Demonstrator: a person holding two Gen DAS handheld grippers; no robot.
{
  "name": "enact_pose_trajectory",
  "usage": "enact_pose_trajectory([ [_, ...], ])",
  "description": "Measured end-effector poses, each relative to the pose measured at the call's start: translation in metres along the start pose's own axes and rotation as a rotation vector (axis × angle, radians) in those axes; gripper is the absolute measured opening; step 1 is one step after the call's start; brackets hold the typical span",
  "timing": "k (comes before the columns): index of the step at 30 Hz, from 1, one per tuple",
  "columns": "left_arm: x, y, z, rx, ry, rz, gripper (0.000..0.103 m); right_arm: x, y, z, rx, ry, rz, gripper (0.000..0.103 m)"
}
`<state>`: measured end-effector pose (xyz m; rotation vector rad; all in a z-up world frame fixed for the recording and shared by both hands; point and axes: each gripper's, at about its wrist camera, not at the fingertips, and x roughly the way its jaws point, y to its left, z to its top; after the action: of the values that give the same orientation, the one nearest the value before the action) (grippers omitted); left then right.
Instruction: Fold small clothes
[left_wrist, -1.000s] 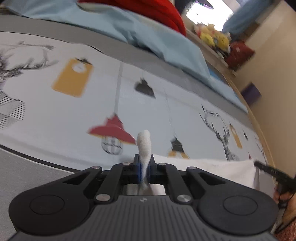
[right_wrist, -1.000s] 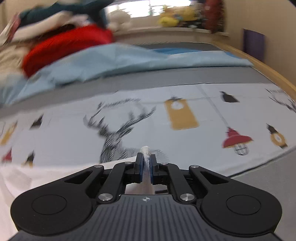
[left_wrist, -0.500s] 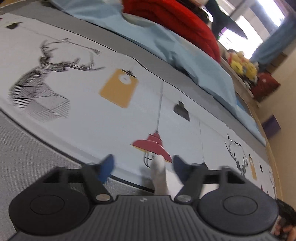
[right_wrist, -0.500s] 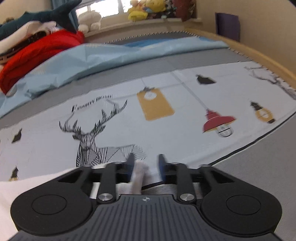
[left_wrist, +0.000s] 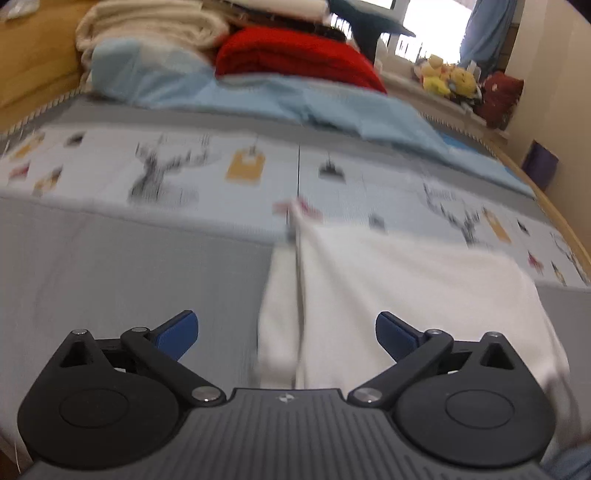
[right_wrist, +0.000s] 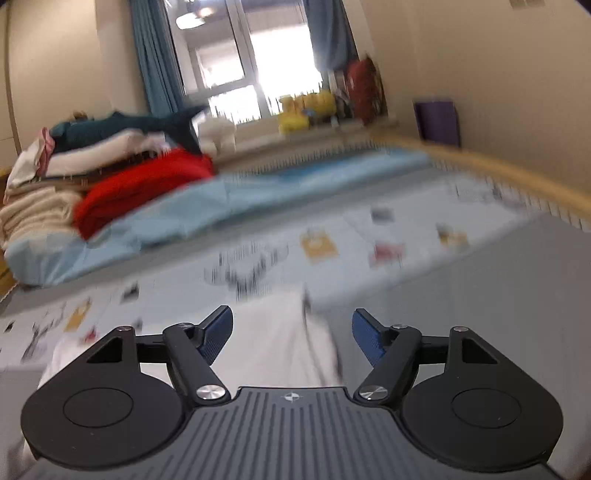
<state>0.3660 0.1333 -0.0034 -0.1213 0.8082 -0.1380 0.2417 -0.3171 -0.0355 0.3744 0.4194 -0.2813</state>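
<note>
- Left gripper (left_wrist: 287, 334): jaws spread wide, nothing between the blue pads (left_wrist: 177, 334); it hangs over the near left edge of the white cloth (left_wrist: 406, 295).
- White cloth lies flat on the bed, mostly on the gray band (left_wrist: 110, 266) of the cover, its far edge reaching onto the printed sheet (left_wrist: 221, 162) w/ deer and lamp pics.
- In left view the cloth's left side shows a narrow folded strip (left_wrist: 277, 306) beside the main panel, a dark seam line between them; strip runs from near the gripper body to a pointed far corner.
- Cloth's right edge falls off toward near right of the frame; far right corner is rounded.
- Right gripper (right_wrist: 291, 339): also wide apart, empty; cloth (right_wrist: 273, 339) sits below and between the pads (right_wrist: 218, 334), not touched as far as I can tell (blurry).
- In right view the cloth's right edge ends just inside the right pad; gray cover right of it is bare.
- Room: bare gray band left of cloth in left view, printed sheet open beyond the far edge.
- Far side: light blue blanket (left_wrist: 295, 103), red blanket (left_wrist: 295, 59) and cream stack (left_wrist: 147, 26) piled at far left; wooden bed rail (right_wrist: 498, 170) curves along the right; window (right_wrist: 258, 55) w/ plush toys (right_wrist: 306, 107) far back.
</note>
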Motion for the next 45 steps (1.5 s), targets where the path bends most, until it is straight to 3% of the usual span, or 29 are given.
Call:
enact_pose_trajectory([
  [1,-0.003,0.003,-0.016,-0.015,0.022,-0.001,0.102,-0.002,-0.004,-0.002,0.06,0.062,-0.003,0.073],
  [3,-0.006,0.009,-0.042,-0.072,0.079,0.007,0.102,-0.013,-0.017,-0.006,0.187,0.05,0.082,0.072],
  [4,-0.008,0.01,-0.051,-0.1,0.087,0.008,0.102,-0.016,-0.019,-0.007,0.204,0.047,0.069,0.072],
  [7,-0.015,0.007,-0.068,-0.085,0.084,0.03,0.102,-0.028,-0.016,-0.013,0.176,0.013,0.0,0.072],
  [10,-0.023,-0.005,-0.079,0.015,0.037,0.109,0.102,-0.037,-0.007,-0.018,0.12,-0.013,0.016,0.072],
  [12,-0.026,-0.01,-0.084,0.035,0.037,0.112,0.102,-0.041,-0.002,-0.023,0.082,-0.017,0.007,0.072],
  [17,-0.023,-0.018,-0.089,0.05,0.043,0.108,0.102,-0.047,0.01,-0.038,-0.022,-0.015,-0.009,0.072],
  [23,-0.022,-0.018,-0.087,0.046,0.034,0.107,0.102,-0.048,0.01,-0.046,-0.045,0.031,-0.026,0.072],
  [45,-0.008,-0.029,-0.08,0.086,0.036,0.106,0.102,-0.012,0.0,-0.047,0.014,0.165,-0.053,0.072],
])
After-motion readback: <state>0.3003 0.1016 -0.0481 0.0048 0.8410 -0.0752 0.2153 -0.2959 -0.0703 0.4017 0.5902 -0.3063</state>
